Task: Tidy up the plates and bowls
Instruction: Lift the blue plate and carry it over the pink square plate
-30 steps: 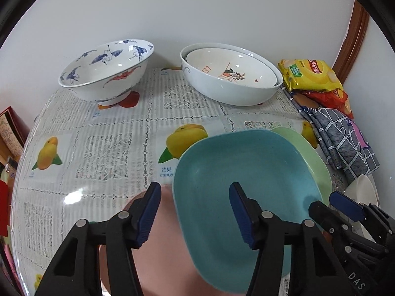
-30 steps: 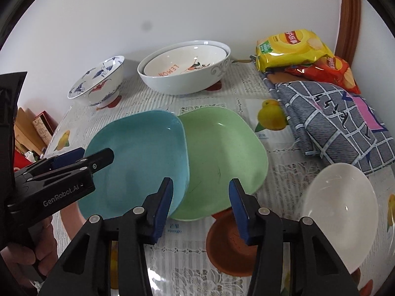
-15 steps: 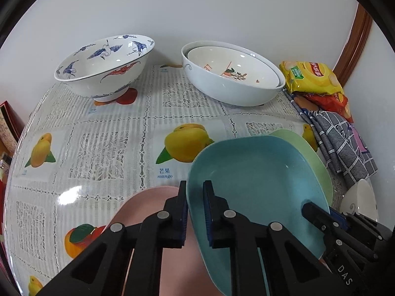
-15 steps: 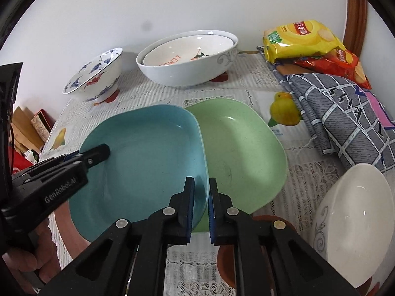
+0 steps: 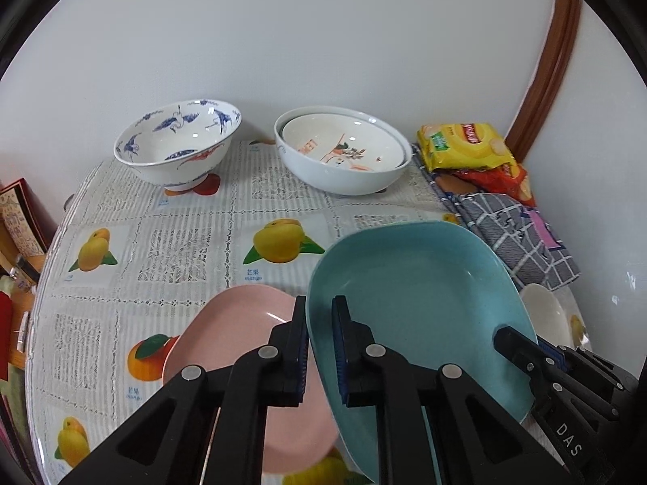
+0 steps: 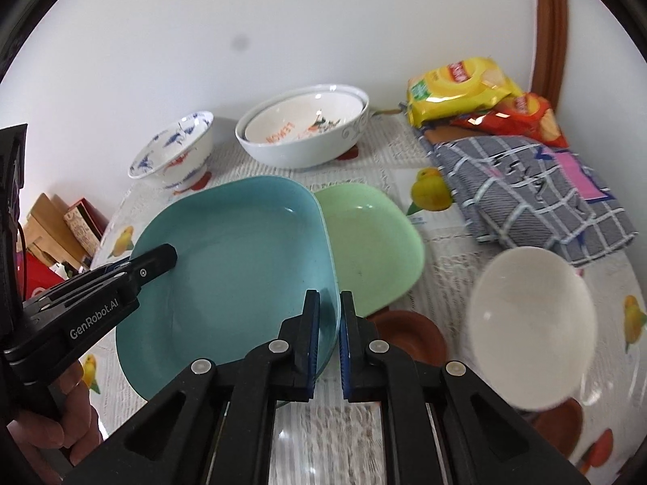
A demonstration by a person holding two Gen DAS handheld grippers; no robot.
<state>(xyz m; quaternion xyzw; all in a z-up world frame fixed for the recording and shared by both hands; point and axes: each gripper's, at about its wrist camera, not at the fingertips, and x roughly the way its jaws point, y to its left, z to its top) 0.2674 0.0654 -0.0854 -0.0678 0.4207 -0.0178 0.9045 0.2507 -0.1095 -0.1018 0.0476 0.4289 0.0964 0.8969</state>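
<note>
While both grippers clamp the teal plate (image 6: 242, 258), the green plate (image 6: 372, 242) lies underneath.

Black left gripper (image 5: 320, 347), right gripper (image 6: 328, 333): blue-lined jaws, silver screws, white lettering.

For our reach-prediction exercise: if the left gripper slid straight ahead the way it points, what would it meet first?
The left gripper is already clamped on the blue plate, so the plate moves with it. Beyond, the cloth-covered table looks free up to the nested white bowls; depth is uncertain.
</note>
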